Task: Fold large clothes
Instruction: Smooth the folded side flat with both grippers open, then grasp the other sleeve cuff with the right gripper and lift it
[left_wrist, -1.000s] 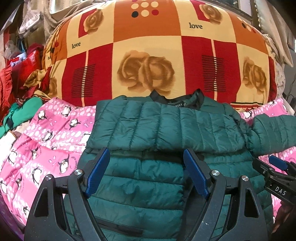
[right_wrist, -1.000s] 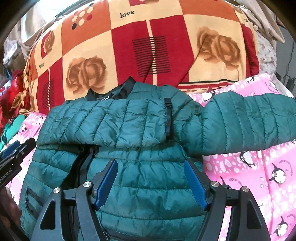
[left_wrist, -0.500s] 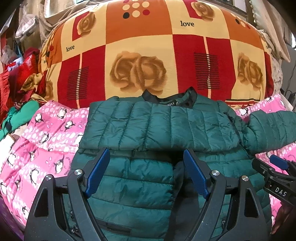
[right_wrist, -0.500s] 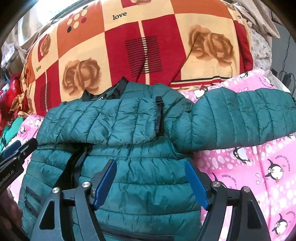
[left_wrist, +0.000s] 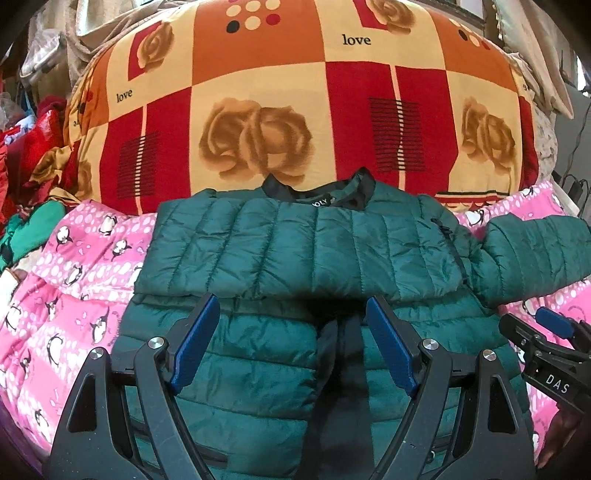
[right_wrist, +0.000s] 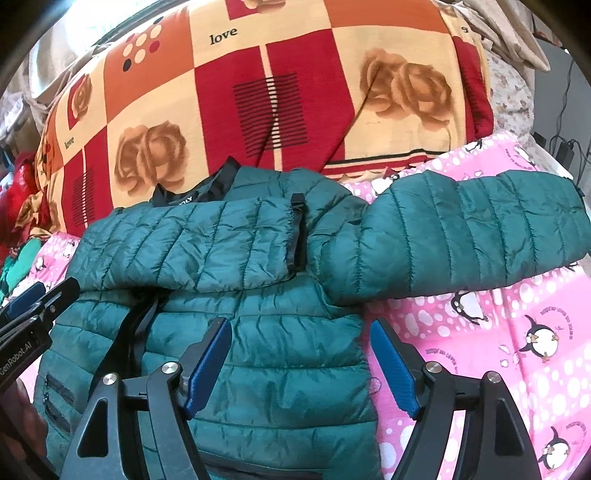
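Green padded jacket half folded on the bed, one sleeve still to go.

The jacket (left_wrist: 295, 295) lies front up on the pink penguin blanket (right_wrist: 498, 369), its collar toward the big rose-patterned cushion (left_wrist: 295, 110). One sleeve (left_wrist: 277, 251) is already laid flat across the chest; the other sleeve (right_wrist: 461, 240) stretches out sideways over the blanket. Both claws hover above the lower body of the jacket, the left claw (left_wrist: 291, 343) and the right claw (right_wrist: 301, 365) each spread wide and pinching nothing. The sleeve-folding step looks half done. Next, I judge, the right claw should reach out to the free cuff, pinch it, and carry it across the chest, before the hem is brought up toward the collar.
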